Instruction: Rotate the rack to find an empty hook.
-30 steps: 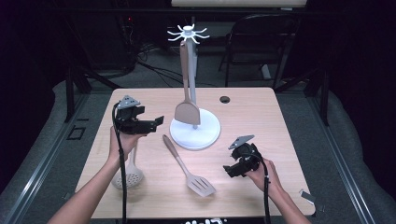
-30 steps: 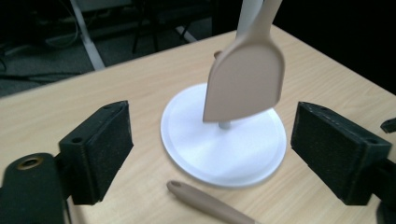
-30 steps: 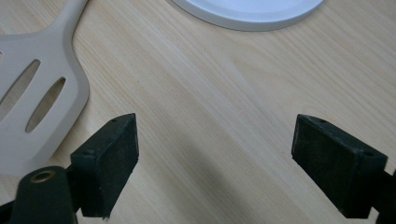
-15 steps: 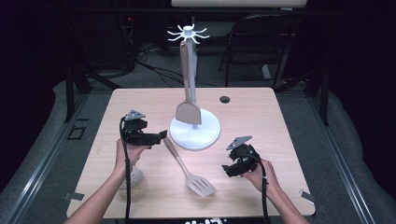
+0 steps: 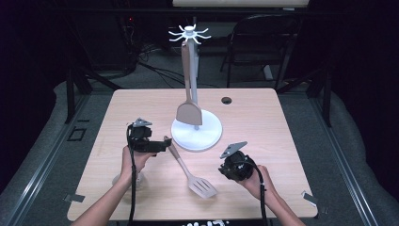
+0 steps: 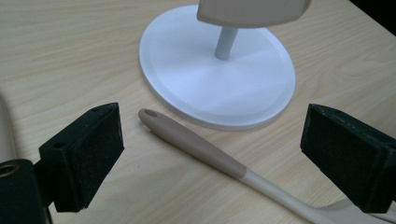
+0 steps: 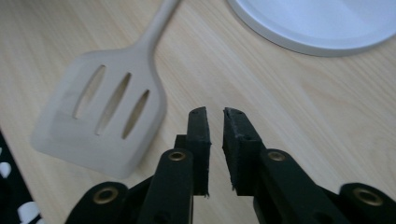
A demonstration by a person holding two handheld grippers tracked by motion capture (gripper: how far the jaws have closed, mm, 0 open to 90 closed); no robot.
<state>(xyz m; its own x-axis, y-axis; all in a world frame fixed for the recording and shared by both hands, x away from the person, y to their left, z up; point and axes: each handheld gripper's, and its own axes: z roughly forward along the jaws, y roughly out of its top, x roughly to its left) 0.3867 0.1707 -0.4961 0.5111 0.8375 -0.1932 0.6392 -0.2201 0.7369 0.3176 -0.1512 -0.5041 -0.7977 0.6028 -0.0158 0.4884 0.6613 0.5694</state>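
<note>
Item: slotted spatula (image 5: 190, 169), pale beige with a tan handle end. Lies flat on the tabletop (image 5: 282, 122), near of centre, running diagonally; the handle end points far-left toward the stand's base, the slotted blade lies near-right. In the left gripper view the handle (image 6: 196, 144) lies between the two black pads without touching either, its tip with the hanging hole just beside the rim of the base. In the right gripper view the blade (image 7: 100, 116), with three slots, lies flat on the wood to the left of the jaws, apart from them.

Item: left hand-held gripper (image 5: 164, 143). Held low over the spatula's handle, left of the base; jaws spread wide, released, gripping nothing. Its jaws have just been opening a little further, with the handle lying beneath and between them.

Item: right hand-held gripper (image 5: 226, 170). Held over the tabletop to the right of the spatula's blade, near it but apart. Jaws drawn nearly together with a thin gap, clenched on nothing; they have just been closing, with nothing between them.

Item: white utensil stand (image 5: 196, 134). Round flat base at mid-tabletop, upright pole, hook crown on top. A solid beige turner (image 5: 189, 113) hangs from a hook, its blade just above the base.

Item: another pale utensil (image 5: 127, 181) lies near-left, partly hidden beneath the left forearm; its kind cannot be told.
</note>
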